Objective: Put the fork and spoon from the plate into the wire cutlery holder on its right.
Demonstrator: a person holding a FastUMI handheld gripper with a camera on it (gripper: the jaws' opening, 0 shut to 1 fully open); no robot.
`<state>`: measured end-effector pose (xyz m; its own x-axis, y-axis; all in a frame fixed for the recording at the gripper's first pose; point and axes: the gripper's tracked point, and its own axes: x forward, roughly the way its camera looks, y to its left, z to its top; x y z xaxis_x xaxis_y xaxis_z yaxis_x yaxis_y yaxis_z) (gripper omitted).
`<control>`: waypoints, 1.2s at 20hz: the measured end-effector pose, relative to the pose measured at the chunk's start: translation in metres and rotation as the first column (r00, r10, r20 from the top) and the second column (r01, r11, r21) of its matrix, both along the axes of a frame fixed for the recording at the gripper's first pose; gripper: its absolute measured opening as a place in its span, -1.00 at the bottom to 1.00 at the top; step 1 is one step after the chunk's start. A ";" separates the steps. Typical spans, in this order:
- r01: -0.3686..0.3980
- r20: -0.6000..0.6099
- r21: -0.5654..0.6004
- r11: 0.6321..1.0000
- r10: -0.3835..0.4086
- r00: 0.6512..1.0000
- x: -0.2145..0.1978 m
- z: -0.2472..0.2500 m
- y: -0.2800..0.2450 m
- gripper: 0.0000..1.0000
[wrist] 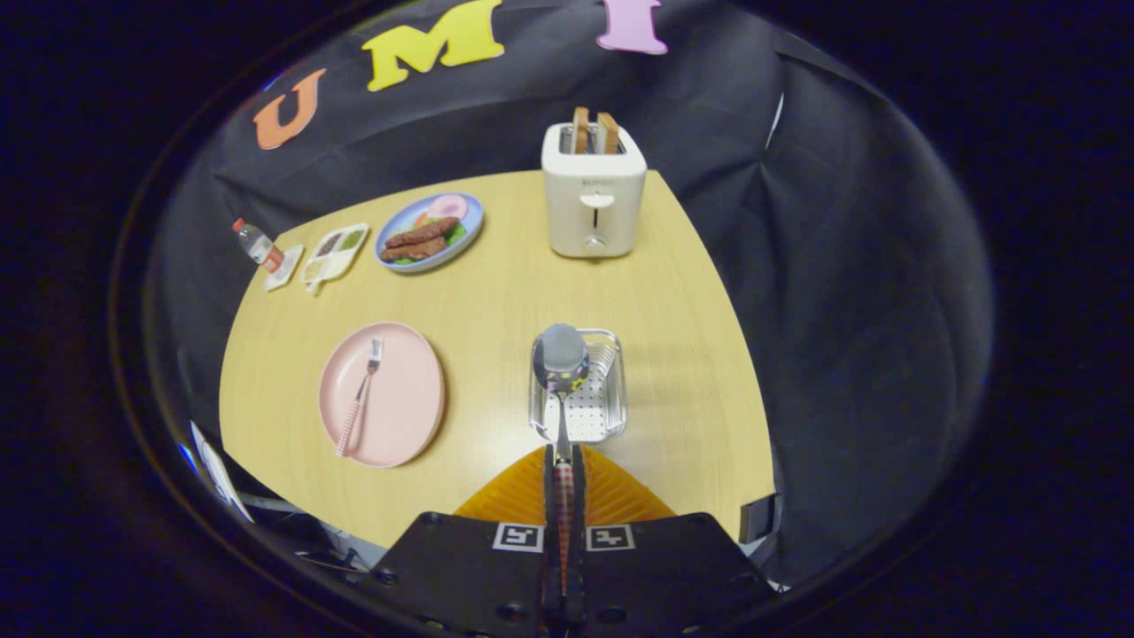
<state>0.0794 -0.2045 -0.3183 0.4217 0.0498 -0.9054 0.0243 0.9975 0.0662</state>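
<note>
1. Pinching the spoon (561, 372) by its handle, the tool (563, 461) holds it above the wire cutlery holder (580, 416) (not yet released).
2. Left: fork (359, 399), lying on the pink plate (416, 399).

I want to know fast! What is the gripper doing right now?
Hand-held gripper: shut on the spoon, pinching its handle, with the bowl of the spoon over the wire cutlery holder.

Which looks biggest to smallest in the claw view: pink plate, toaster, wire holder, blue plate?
1. Round pink plate.
2. White toaster, though farther away.
3. Blue plate of food and wire cutlery holder: too alike.

The claw holds the spoon.
</note>
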 end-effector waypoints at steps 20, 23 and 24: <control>-0.085 -0.420 -0.022 0.996 0.068 0.905 0.037 -0.023 0.001 -0.81; -0.094 -0.377 -0.042 0.995 0.072 0.924 0.042 -0.015 0.007 -0.81; -0.094 -0.359 -0.045 0.995 0.072 0.930 0.043 -0.012 0.011 -0.80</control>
<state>0.1223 -0.1936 -0.3300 0.0671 0.0115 -0.9977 -0.0478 0.9988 0.0083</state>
